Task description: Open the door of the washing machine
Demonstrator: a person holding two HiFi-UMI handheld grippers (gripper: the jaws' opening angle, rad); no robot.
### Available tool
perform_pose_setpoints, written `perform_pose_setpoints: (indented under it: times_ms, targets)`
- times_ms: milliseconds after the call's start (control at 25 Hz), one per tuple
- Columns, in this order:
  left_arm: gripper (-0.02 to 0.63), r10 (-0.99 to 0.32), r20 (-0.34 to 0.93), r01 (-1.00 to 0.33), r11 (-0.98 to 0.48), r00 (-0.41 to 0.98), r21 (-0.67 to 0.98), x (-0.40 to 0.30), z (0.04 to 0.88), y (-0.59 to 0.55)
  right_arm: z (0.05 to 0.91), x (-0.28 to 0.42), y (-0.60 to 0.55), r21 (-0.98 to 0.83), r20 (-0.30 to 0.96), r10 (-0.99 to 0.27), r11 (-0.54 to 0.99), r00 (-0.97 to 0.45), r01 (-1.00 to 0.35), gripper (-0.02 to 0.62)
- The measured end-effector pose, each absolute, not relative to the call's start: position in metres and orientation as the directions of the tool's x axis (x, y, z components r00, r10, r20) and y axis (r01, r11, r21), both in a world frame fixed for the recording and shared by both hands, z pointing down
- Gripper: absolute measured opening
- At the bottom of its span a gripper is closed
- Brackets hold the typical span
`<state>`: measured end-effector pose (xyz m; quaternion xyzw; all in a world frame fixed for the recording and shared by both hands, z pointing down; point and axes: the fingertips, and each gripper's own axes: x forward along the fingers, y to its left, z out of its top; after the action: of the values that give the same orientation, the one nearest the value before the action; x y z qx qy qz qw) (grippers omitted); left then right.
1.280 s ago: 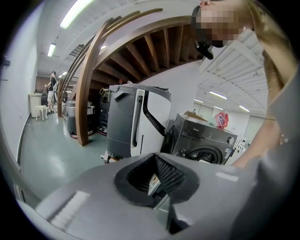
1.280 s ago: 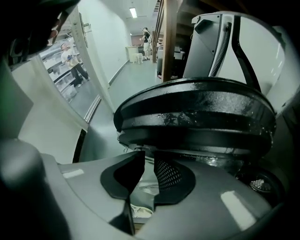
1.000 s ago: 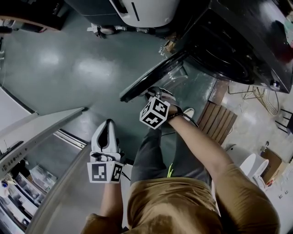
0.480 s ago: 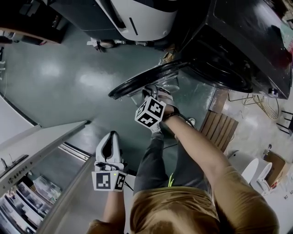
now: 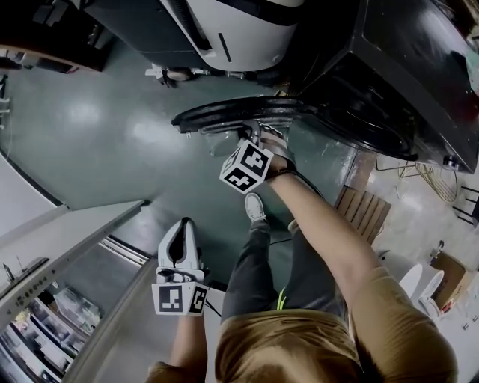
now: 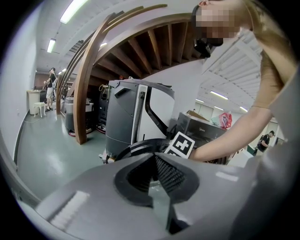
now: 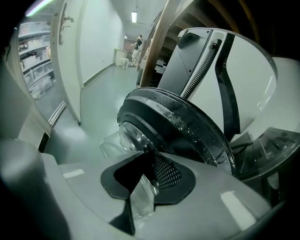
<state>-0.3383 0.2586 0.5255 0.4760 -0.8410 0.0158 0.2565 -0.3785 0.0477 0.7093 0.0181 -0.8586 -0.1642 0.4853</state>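
Where the right gripper (image 5: pixel 258 136) clamps the door (image 5: pixel 217 114), fingers (image 7: pixel 167 172) hidden from overhead

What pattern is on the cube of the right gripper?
The cube bears black-and-white square markers on its visible faces. It shows best in the head view.

A glossy grey-green floor (image 5: pixel 97 127) is seen, with ceiling light thrown back from it in pale patches. A slatted wooden board (image 5: pixel 361 206) is laid on it at the right, near a wire rack (image 5: pixel 434 176) and a cardboard box (image 5: pixel 447 271). At the left a white door (image 5: pixel 63 243) is stood open, with shelves (image 5: pixel 34 329) beside it. A corridor is bounded by a white wall (image 7: pixel 98 47). Curved wooden beams (image 6: pixel 86 84) are carried up beside a large white-and-grey machine (image 6: pixel 136 112). Strip lights (image 6: pixel 74 8) are mounted overhead, and people (image 6: pixel 50 82) are made out far off
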Motion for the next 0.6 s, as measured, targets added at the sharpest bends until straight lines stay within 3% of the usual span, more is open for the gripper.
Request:
perform_pose_setpoints:
  times_ms: [600]
  targets:
    - [0.061, -0.792, 0.453, -0.803, 0.548, -0.409, 0.233, -0.345, 0.532, 0.252, 0.708, -0.396, 0.02, 0.36, 0.822, -0.225, 0.917, -0.524, 0.171, 0.06]
